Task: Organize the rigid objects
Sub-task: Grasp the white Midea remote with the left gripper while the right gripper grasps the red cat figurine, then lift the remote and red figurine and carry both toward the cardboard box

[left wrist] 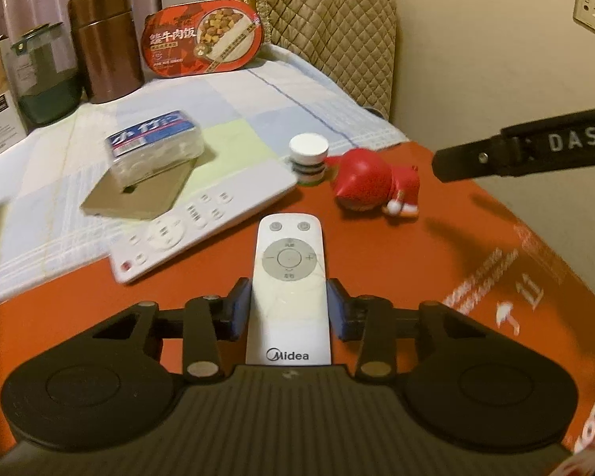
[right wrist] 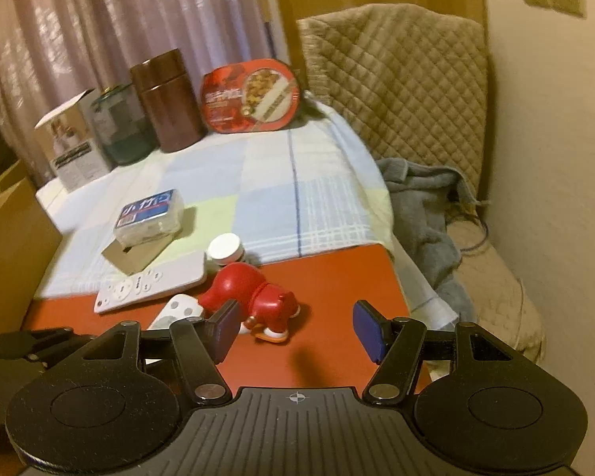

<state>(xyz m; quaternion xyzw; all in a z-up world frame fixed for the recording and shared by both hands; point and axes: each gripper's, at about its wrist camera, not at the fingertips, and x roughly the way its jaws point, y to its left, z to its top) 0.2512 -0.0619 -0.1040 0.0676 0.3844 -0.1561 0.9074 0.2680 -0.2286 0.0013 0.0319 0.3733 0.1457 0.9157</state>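
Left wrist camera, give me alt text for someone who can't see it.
The left gripper clamps its blue pads on a white Midea remote lying on a red tabletop. Beyond lie a larger white remote, a white-capped bottle and a red toy figure tipped over, with a beef-rice meal box at the back.

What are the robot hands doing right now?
Left gripper jaws clamped on white remote. Right gripper open, empty, near red toy. Nothing blocking.
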